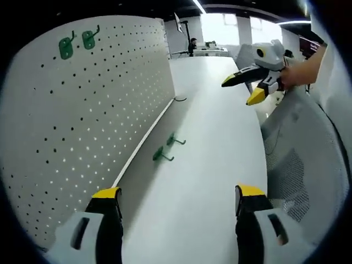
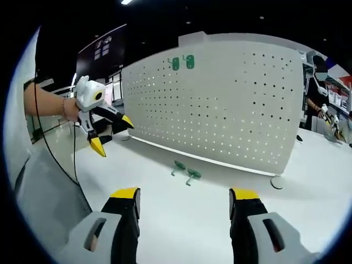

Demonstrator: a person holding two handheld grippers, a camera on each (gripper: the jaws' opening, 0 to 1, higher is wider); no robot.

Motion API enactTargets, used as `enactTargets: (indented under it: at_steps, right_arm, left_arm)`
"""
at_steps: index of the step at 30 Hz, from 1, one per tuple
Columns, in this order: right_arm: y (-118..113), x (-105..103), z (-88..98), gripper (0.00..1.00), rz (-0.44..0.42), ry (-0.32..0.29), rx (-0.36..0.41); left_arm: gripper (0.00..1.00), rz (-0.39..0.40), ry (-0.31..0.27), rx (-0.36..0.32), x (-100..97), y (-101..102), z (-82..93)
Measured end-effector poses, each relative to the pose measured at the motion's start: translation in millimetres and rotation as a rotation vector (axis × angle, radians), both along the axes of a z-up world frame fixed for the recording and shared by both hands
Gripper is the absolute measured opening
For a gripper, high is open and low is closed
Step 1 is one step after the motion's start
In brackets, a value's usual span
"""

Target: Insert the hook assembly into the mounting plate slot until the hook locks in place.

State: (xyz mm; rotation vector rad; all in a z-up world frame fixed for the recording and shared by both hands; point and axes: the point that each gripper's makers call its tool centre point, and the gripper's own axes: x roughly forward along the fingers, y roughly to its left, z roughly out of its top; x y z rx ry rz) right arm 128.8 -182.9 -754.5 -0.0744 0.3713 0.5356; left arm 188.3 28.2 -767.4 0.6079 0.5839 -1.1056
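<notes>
Green hooks (image 1: 168, 147) lie loose on bench (image 1: 220, 121) below pegboard (image 1: 99, 99), both grippers (image 1: 176, 201) (image 2: 184, 201) spread, empty; next: reach, pinch one hook.

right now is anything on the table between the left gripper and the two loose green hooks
Nothing visible. Bare white table runs from the open left gripper to the two green hooks lying at the foot of the pegboard. The right gripper is held off to the side, above the table.

Two hooks (image 2: 186, 174) lie on the table (image 2: 209, 220) just in front of the pegboard (image 2: 220, 110); two more hooks (image 2: 182, 62) hang near its top.
</notes>
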Motion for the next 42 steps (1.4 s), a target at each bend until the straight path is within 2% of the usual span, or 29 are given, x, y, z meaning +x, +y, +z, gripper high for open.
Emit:
enactTargets:
  at_steps: [17,35,42]
  right_arm:
    - [3,-2,-4.5,0.63,0.012,0.017,-0.004]
    - [4,-3,-7.7,0.63,0.019,0.027,0.001]
    - [7,-4,-9.3,0.64,0.029,0.038,0.0]
  left_arm:
    - [0.87,-0.141,0.024,0.075,11.0,-21,-11.0]
    - [0.87,-0.294,0.036,0.191,26.0,-30,-23.5]
    - [0.86,-0.324,0.038,0.228,33.7,-32,-28.9]
